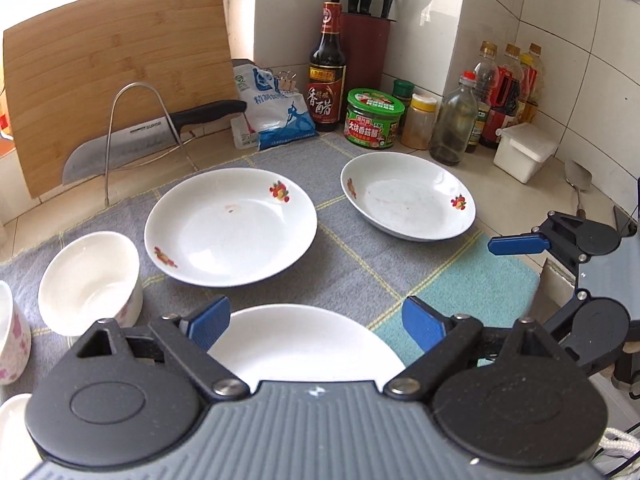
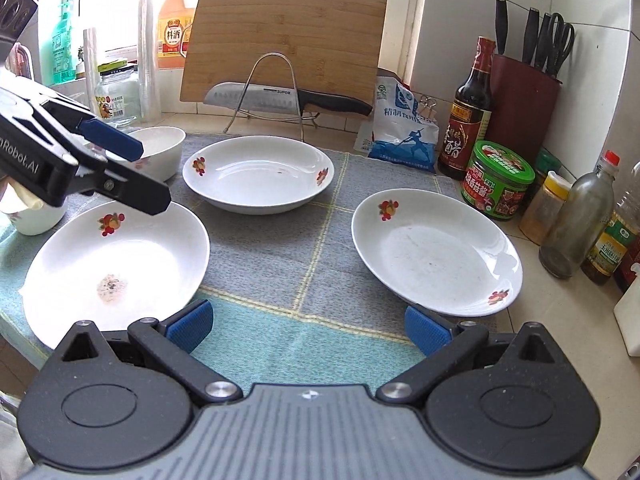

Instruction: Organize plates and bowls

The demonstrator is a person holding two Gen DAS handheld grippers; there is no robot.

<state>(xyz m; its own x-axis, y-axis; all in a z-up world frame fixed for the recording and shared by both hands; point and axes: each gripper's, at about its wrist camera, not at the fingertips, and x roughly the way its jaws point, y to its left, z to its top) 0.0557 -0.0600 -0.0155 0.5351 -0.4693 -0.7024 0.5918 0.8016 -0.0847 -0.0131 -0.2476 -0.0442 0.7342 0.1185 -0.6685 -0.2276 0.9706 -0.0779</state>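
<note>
Three white plates with fruit prints lie on a grey and teal mat (image 2: 280, 264). The near-left plate (image 2: 116, 264) lies under my open left gripper (image 1: 316, 326) and shows in the left wrist view (image 1: 304, 348). The middle plate (image 1: 230, 226) (image 2: 258, 174) is farther back. The right plate (image 1: 408, 200) (image 2: 436, 252) lies ahead and right of my open, empty right gripper (image 2: 308, 326). A white bowl (image 1: 90, 280) (image 2: 156, 150) stands at the left, with a pink-patterned cup (image 1: 12, 336) beside it. The right gripper also shows in the left wrist view (image 1: 520, 244).
A cutting board (image 2: 284, 40) leans at the back behind a wire rack holding a knife (image 2: 280, 98). A salt bag (image 2: 400, 128), vinegar bottle (image 2: 466, 116), green-lidded jar (image 2: 498, 180), knife block (image 2: 524, 104) and several bottles (image 2: 576, 228) line the right wall.
</note>
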